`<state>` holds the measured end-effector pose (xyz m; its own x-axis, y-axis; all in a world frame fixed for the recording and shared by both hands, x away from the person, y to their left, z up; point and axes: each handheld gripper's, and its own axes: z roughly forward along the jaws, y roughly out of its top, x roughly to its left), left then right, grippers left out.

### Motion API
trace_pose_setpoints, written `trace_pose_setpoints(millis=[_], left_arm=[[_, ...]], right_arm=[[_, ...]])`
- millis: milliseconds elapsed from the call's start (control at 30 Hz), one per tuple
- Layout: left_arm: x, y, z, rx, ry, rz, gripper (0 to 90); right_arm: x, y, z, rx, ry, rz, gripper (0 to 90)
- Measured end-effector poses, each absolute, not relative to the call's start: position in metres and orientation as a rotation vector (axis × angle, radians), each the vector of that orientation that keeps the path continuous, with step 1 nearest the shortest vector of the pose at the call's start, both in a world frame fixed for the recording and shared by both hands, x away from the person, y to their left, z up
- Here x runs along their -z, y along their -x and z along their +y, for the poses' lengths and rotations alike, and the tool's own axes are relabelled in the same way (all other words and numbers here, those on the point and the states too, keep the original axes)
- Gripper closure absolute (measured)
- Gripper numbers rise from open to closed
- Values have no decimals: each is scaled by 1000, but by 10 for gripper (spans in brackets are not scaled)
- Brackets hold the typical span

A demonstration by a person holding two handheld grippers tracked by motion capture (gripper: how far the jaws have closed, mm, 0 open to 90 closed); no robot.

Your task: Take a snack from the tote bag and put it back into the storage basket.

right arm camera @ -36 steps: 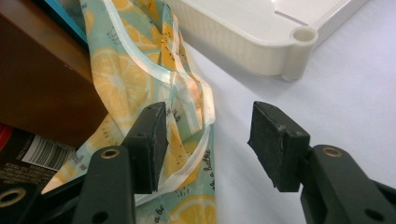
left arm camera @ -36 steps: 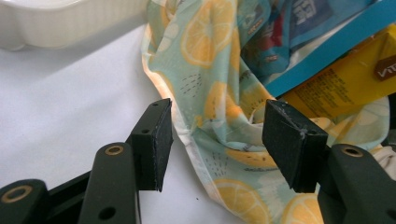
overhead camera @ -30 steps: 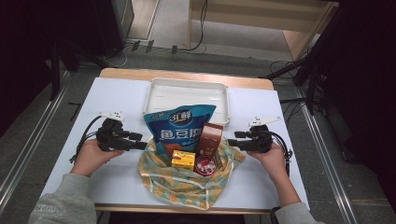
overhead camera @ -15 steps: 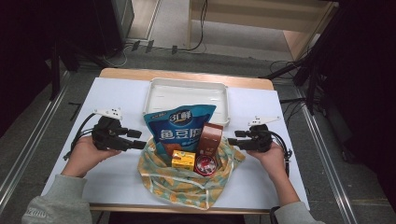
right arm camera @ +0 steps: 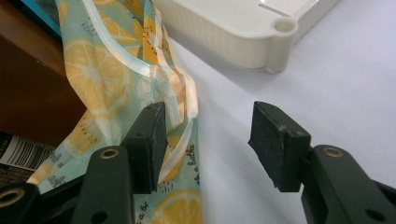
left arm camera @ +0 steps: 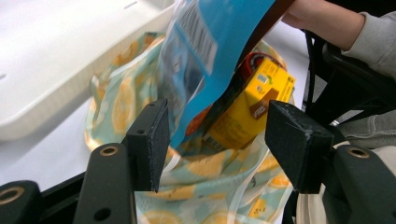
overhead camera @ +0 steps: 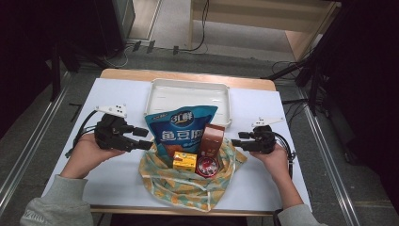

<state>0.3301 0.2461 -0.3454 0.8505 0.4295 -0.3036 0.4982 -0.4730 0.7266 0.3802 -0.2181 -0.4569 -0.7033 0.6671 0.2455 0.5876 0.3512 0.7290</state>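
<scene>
Bag [overhead camera: 188, 181] of lemon-print cloth lies open at the table's [overhead camera: 117, 94] near edge, mouth up, its long axis crossways. Left gripper [overhead camera: 143, 139], jaws wide and just opening with nothing gripped, and right gripper [overhead camera: 236, 141], jaws apart and empty, flank its rim; bare tabletop lies beyond each.

Lemon-print cloth bag [overhead camera: 188, 181] lies open, holding snacks.

The blue snack bag [overhead camera: 181, 129] reads "鱼豆腐"; the lemon-print cloth bag [right arm camera: 184, 168] shows "be".
</scene>
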Motion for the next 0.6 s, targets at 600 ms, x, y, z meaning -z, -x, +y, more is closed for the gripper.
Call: trace_pose_setpoints(millis=[600], left_arm=[[311,-344,225,65,-2140,629,422]], right_arm=[[457,-378,-217,-1284,-1171,2513,459]])
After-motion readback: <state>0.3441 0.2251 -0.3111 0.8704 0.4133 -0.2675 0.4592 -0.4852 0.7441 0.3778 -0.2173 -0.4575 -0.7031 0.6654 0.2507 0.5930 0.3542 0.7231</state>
